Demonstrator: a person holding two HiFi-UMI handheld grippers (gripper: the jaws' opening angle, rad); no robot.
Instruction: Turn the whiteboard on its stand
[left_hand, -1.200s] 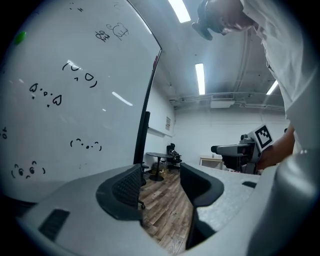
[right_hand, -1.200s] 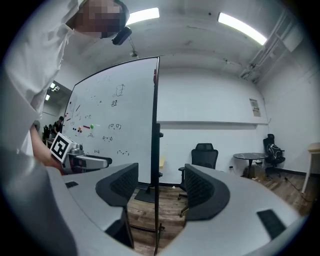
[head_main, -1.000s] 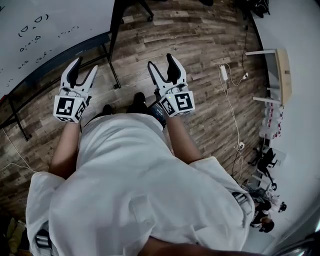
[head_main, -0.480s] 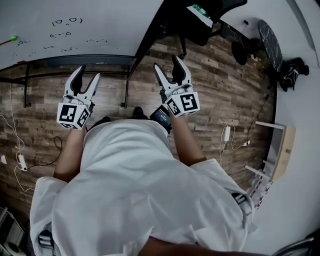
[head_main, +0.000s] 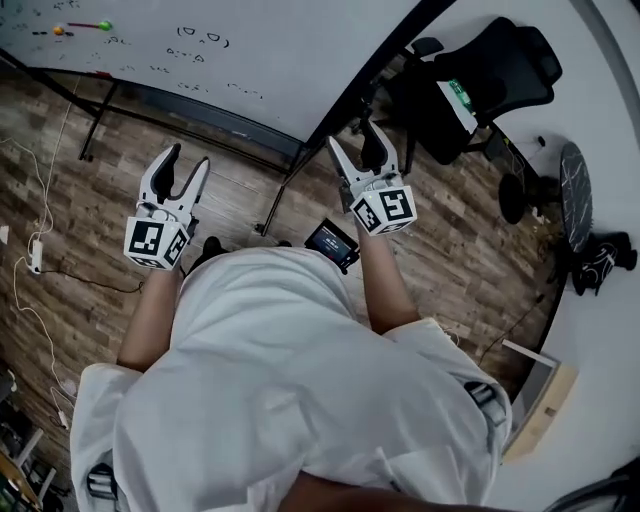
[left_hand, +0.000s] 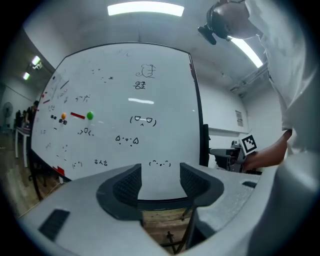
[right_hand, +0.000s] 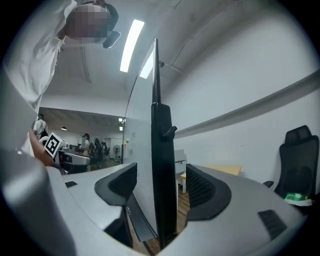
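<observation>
Right gripper's (right_hand: 159, 174) widening jaws astride whiteboard edge (right_hand: 162, 115)

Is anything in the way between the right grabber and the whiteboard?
No, nothing visible. The right gripper has open jaws, and the black edge of the whiteboard lines up straight ahead between them, untouched, with only air before it.

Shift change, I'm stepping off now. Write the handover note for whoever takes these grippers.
The left gripper is open and empty, facing the written side of the whiteboard.
The right gripper is open, jaws either side of the board's black side edge, not pressing on it.
The whiteboard is upright on its stand on the wood floor.
Done: right gripper lined up on the edge.
Left: close on the edge and turn the board.
</observation>
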